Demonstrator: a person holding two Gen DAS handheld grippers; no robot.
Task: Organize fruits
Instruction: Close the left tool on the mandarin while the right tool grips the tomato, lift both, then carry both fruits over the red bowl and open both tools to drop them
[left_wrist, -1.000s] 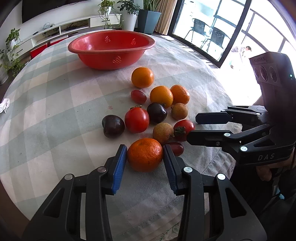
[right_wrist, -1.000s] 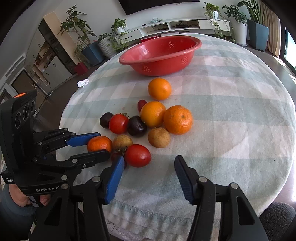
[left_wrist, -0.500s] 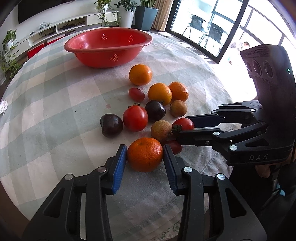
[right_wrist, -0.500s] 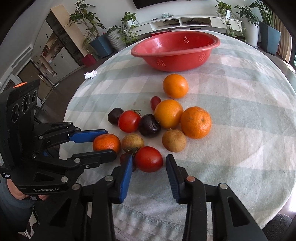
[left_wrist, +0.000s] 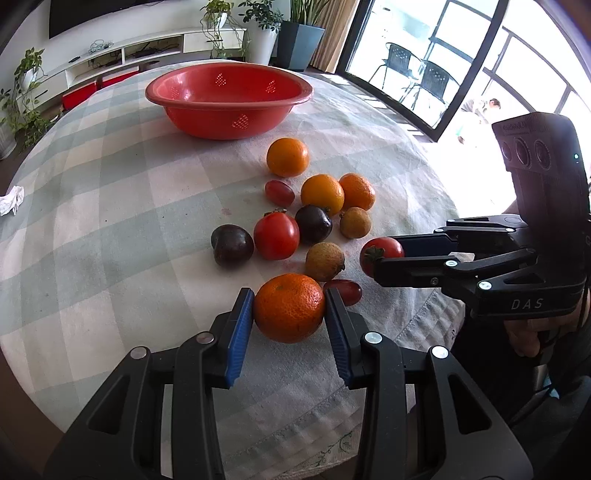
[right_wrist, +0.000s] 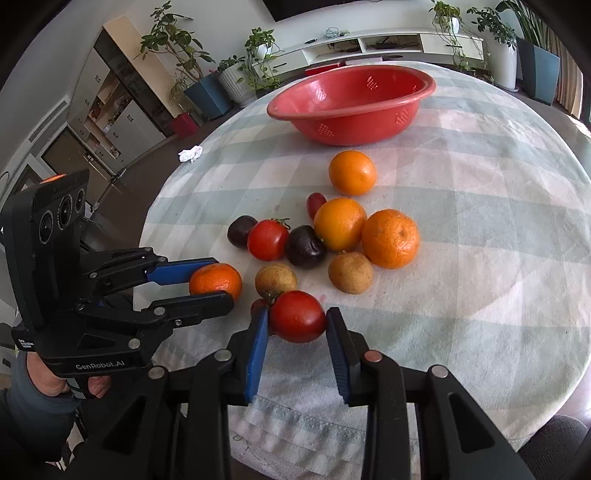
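Observation:
My left gripper (left_wrist: 289, 308) is shut on a tangerine (left_wrist: 289, 307) at the near edge of the fruit pile; it also shows in the right wrist view (right_wrist: 216, 281). My right gripper (right_wrist: 297, 317) is shut on a red tomato (right_wrist: 297, 315), seen from the left wrist view (left_wrist: 380, 251) between its fingers. Several more fruits lie loose on the checked tablecloth (left_wrist: 110, 206): oranges (left_wrist: 287, 157), a tomato (left_wrist: 276, 236), dark plums (left_wrist: 232, 244), brown longans (left_wrist: 324, 261) and small red grapes (left_wrist: 279, 192). An empty red colander bowl (left_wrist: 229, 98) stands at the far side.
The round table's front edge (right_wrist: 332, 435) is just under both grippers. A crumpled white tissue (left_wrist: 11, 199) lies on the floor to the left. Shelves, plants and glass doors stand beyond the table.
My right gripper has moved in and closed on the red tomato. My left gripper has stayed around the tangerine and tightened on it.

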